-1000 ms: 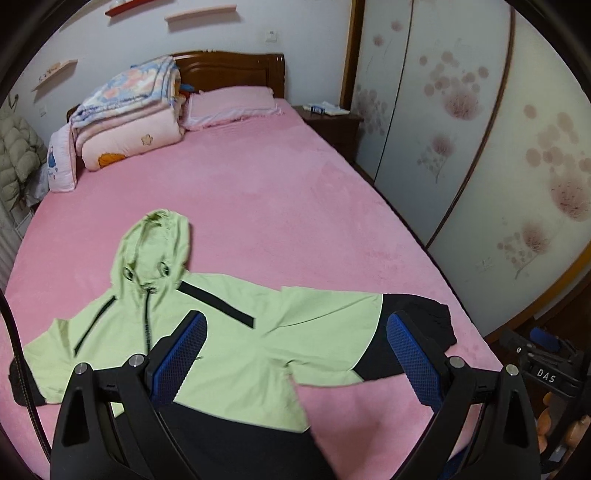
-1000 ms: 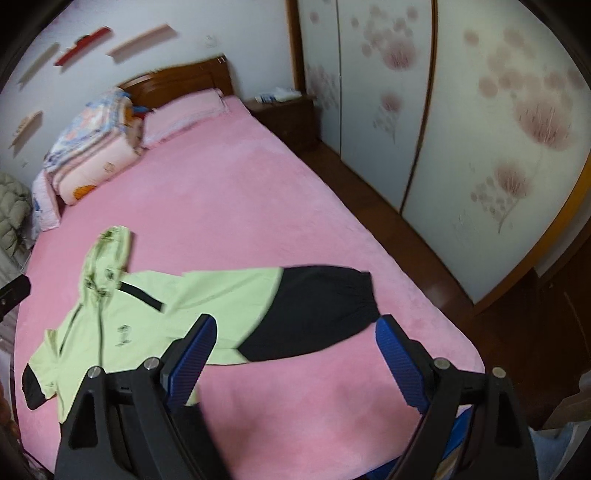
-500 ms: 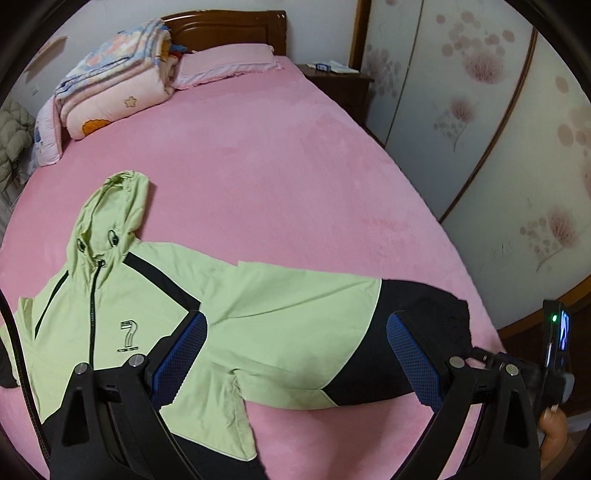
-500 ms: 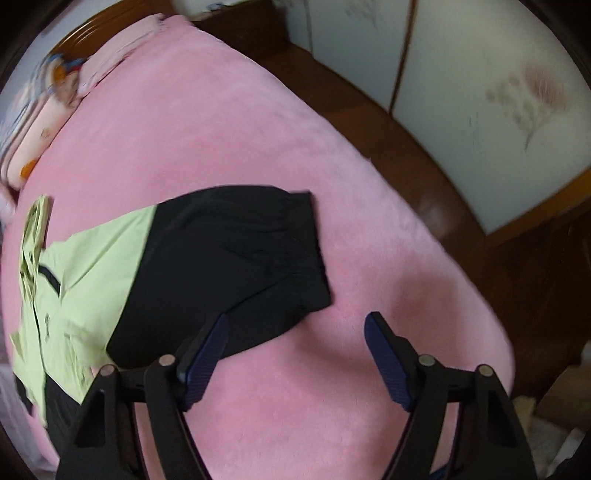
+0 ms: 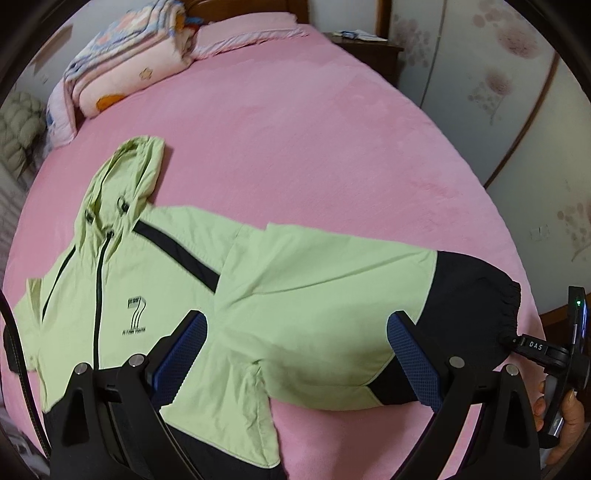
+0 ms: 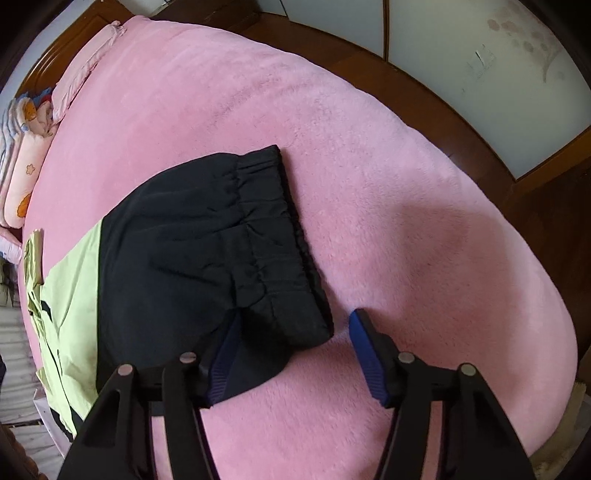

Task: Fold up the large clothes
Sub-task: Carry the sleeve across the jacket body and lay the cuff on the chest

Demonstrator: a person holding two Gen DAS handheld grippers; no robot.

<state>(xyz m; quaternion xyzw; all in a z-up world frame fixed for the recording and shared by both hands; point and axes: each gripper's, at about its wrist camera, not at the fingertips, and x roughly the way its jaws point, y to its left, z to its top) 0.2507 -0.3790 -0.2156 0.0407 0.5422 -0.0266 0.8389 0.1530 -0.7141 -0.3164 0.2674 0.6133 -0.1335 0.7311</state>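
Observation:
A light green hooded jacket (image 5: 280, 295) with black trim lies face up on the pink bed (image 5: 314, 129), its right sleeve stretched out sideways. The sleeve ends in a black cuff (image 5: 484, 306), which also shows in the right wrist view (image 6: 258, 236). My left gripper (image 5: 295, 365) is open and hovers over the armpit and upper sleeve. My right gripper (image 6: 295, 354) is open and low at the cuff's near corner, with its left finger (image 6: 221, 365) against or under the black fabric and its right finger on the bare blanket. It also shows at the cuff's end in the left wrist view (image 5: 535, 347).
Folded quilts (image 5: 125, 62) and a pink pillow (image 5: 243, 33) lie at the head of the bed. A wooden nightstand (image 5: 369, 48) and flowered wardrobe doors (image 5: 498, 74) stand on the right. The bed's right edge drops to a wooden floor (image 6: 461, 122).
Both grippers have moved down and closer to the jacket. The right one swung from a high view to just over the black cuff. Both stayed open.

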